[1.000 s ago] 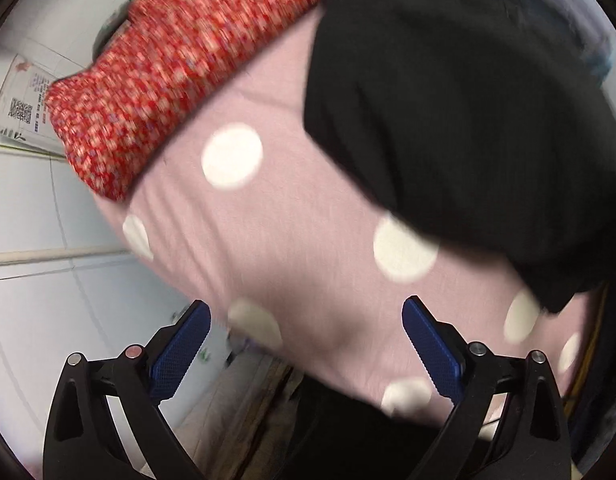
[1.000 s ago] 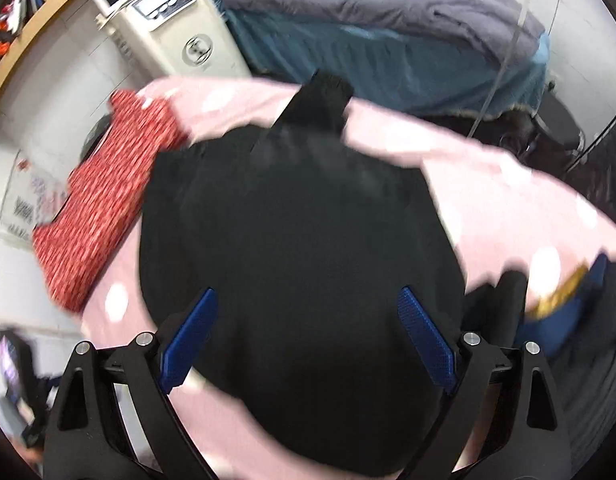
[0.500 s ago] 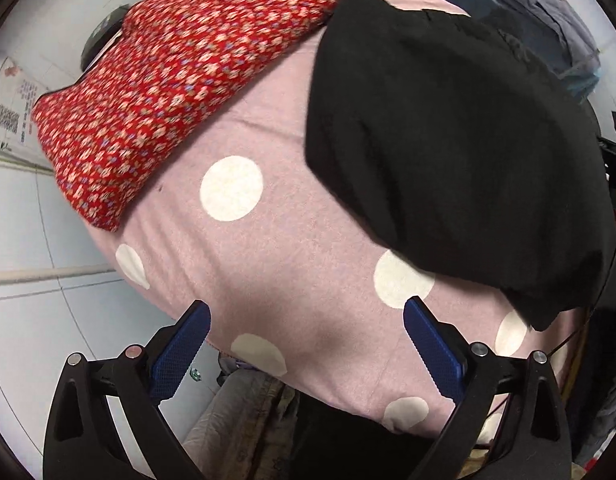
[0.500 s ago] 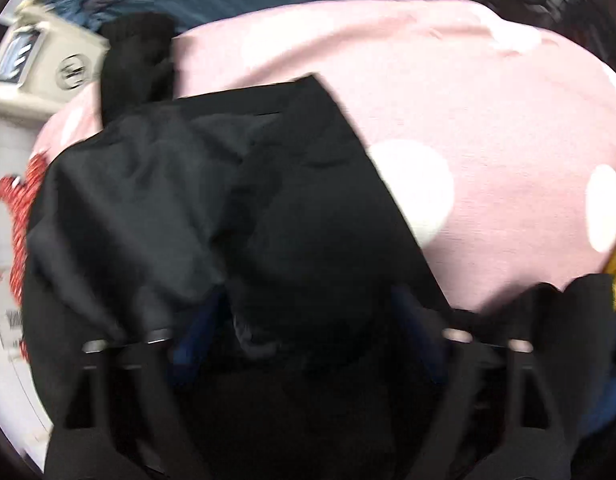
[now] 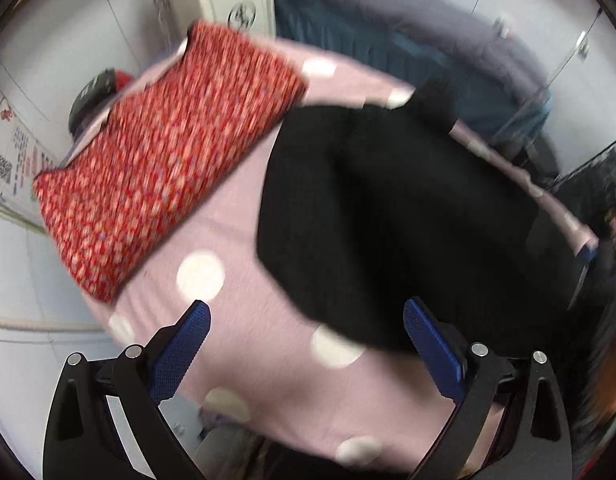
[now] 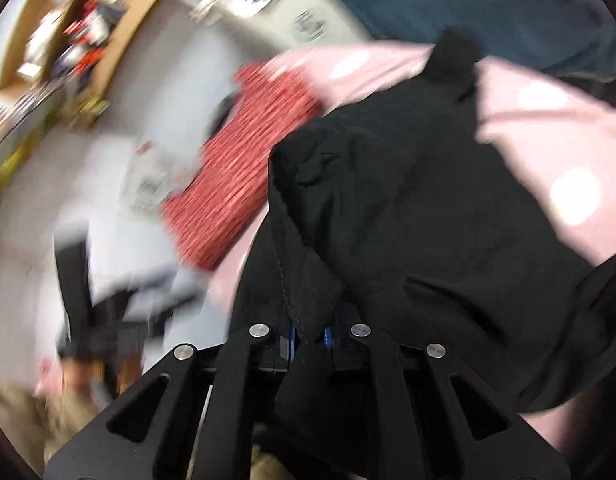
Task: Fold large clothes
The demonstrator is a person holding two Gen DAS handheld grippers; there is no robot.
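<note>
Now pinching a hemmed fold of the black garment between the blue pads of the right gripper, jaws just closed on the cloth. Spread wide and empty above the pink dotted cover: left gripper. Black garment heaped toward the cover's right side, hanging over its near edge. Along the left edge, a red patterned fabric, just beside the black one.

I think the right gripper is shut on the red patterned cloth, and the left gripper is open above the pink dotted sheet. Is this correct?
Not quite. The right wrist view shows the right gripper shut on the black garment; the red patterned cloth lies untouched beside it. The rest holds: the left gripper is open above the pink dotted sheet.
</note>
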